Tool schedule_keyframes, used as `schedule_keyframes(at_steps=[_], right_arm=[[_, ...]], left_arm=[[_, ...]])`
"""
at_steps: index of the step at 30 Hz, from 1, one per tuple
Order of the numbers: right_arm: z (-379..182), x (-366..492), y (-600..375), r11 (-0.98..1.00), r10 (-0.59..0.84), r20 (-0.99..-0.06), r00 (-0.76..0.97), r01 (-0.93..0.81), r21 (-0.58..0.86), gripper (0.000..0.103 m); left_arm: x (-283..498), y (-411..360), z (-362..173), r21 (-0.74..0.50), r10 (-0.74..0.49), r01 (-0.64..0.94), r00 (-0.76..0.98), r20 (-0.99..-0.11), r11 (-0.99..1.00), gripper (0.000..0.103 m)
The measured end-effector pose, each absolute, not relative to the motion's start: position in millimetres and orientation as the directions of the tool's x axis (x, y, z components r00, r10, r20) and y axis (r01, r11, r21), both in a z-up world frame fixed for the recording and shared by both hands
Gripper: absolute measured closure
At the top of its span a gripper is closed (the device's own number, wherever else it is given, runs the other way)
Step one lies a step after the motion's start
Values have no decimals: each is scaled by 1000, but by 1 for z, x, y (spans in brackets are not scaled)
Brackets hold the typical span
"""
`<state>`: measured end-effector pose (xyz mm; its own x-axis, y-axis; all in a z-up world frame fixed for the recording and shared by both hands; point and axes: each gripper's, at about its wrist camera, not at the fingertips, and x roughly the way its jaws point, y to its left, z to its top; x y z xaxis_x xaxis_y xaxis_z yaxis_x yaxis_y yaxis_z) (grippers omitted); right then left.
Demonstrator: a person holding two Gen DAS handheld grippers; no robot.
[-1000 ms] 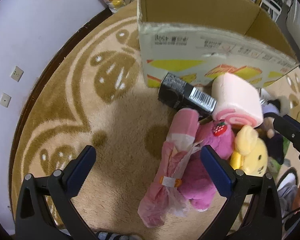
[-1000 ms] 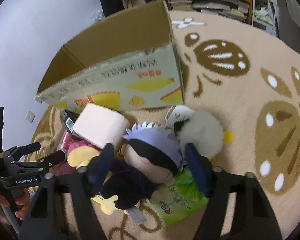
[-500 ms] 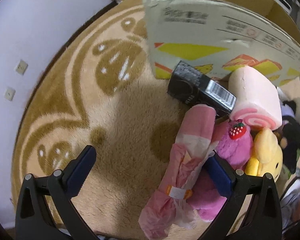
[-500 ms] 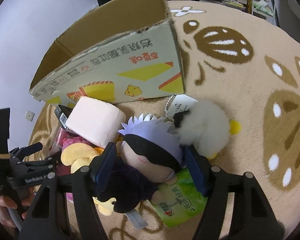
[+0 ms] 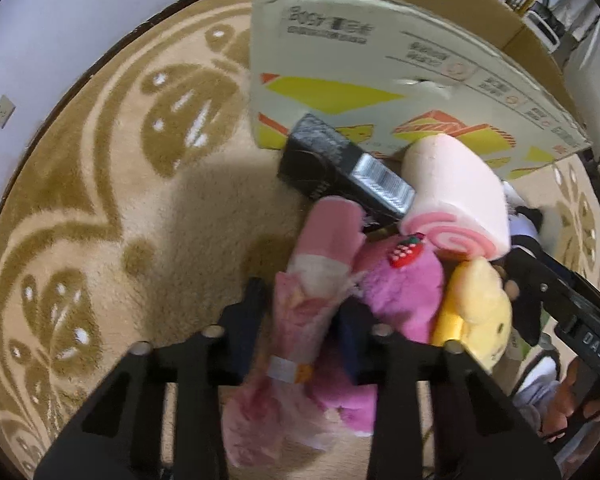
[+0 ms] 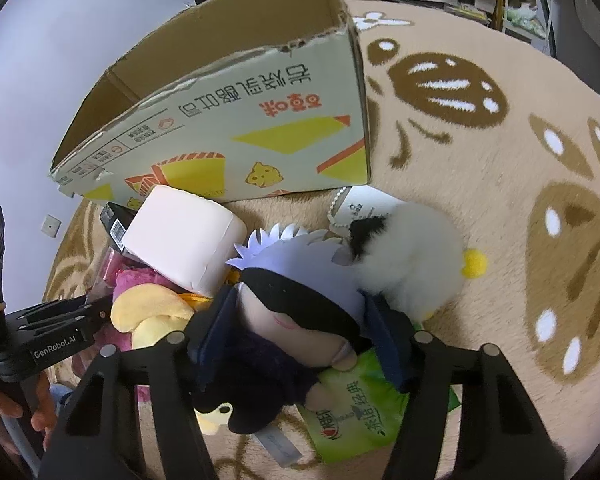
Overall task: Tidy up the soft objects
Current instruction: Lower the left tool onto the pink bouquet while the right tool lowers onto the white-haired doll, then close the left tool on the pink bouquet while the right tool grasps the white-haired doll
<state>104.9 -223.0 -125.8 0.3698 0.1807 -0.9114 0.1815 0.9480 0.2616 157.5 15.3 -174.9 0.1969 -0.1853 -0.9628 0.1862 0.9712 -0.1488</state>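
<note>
We look down on a beige rug (image 5: 148, 216) with brown leaf shapes, lying on the floor by a pale wall. At the bottom centre of the left view, our left hand-held gripper (image 5: 300, 320) has its jaws drawn in against a pink wrapped bundle (image 5: 312, 292), pinching it from both sides. Just right of it lie a magenta plush (image 5: 400, 292) with a strawberry patch and a yellow plush (image 5: 480, 312); above them sit a pink roll-cake cushion (image 5: 456, 200) and a black carton (image 5: 340, 168), which touches the foot of the cardboard box (image 5: 360, 88) in the upper half. At the bottom centre of the right view, our right hand-held gripper (image 6: 300, 324) presses its jaws against the head of a doll with pale hair and a black blindfold (image 6: 296, 300). A green packet (image 6: 360, 412) lies under the doll, a white fluffy plush (image 6: 412, 264) touches it to the right, and the open box (image 6: 236, 136) stands beyond, at upper left.
</note>
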Motion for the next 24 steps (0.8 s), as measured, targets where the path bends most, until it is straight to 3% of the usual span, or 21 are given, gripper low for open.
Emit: schedule_keyframes(at_steps=[4, 24], right_arm=[[-120, 104, -224, 951, 170, -909, 380, 178, 252, 37], [-78, 70, -237, 942, 152, -848, 508, 184, 280, 37]], left_arm=[[152, 0, -170, -82, -134, 224, 226, -965, 971, 84], [122, 8, -114, -2, -80, 186, 415, -906, 983, 88]])
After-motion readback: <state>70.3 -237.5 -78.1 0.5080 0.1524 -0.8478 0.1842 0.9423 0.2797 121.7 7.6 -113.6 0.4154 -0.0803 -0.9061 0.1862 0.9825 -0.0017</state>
